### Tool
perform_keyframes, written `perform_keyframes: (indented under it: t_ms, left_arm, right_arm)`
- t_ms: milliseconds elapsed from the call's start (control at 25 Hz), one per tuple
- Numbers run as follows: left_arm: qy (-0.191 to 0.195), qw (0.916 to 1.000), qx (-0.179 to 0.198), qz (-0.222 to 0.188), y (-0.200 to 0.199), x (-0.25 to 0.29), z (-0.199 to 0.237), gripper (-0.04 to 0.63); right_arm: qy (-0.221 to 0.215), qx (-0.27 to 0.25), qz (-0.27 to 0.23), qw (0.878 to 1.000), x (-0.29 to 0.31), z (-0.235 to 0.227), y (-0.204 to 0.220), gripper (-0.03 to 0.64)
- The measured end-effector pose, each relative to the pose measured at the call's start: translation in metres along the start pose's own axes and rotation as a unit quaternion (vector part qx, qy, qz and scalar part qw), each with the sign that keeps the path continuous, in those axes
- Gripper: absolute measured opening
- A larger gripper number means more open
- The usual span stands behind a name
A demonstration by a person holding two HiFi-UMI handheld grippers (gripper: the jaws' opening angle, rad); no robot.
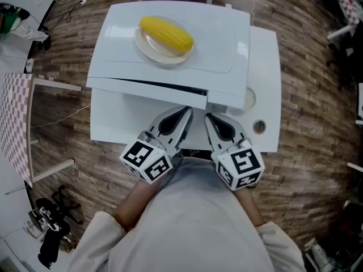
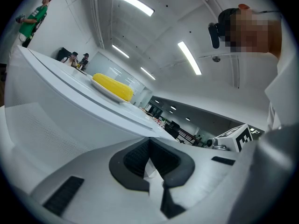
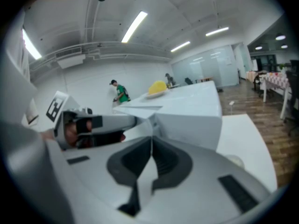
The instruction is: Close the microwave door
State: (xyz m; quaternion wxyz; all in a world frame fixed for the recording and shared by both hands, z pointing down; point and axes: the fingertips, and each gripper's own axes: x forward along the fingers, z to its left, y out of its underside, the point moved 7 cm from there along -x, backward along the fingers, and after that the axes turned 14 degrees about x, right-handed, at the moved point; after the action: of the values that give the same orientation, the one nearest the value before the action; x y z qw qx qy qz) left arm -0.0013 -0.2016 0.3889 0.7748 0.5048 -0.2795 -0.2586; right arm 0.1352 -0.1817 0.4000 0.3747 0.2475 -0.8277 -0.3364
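Note:
A white microwave [image 1: 170,44] stands on a white table [image 1: 266,84], seen from above. Its door [image 1: 144,90] runs along the front edge, and a thin dark gap shows between door and body, widest toward the right. A plate [image 1: 161,54] with a yellow corn cob [image 1: 166,33] rests on top; the corn cob [image 2: 112,87] also shows in the left gripper view and, as the corn cob [image 3: 158,86], in the right one. My left gripper [image 1: 182,115] [image 2: 149,143] and right gripper [image 1: 209,119] [image 3: 152,141] are side by side just in front of the door's right part, both shut and holding nothing.
A round hole [image 1: 259,126] marks the table's front right. A checkered table [image 1: 14,123] stands at the left on the wooden floor [image 1: 317,123], with cables [image 1: 54,220] near it. A person in green [image 3: 120,92] stands far off.

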Motion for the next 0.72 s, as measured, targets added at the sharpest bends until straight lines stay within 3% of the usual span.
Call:
perform_keyframes:
  t_ms: [720]
  left_arm:
    - [0.004, 1.0, 0.002, -0.006, -0.002, 0.007, 0.006, 0.017]
  right_arm:
    - [0.002, 0.008, 0.0, 1.0, 0.012, 0.0, -0.004, 0.023]
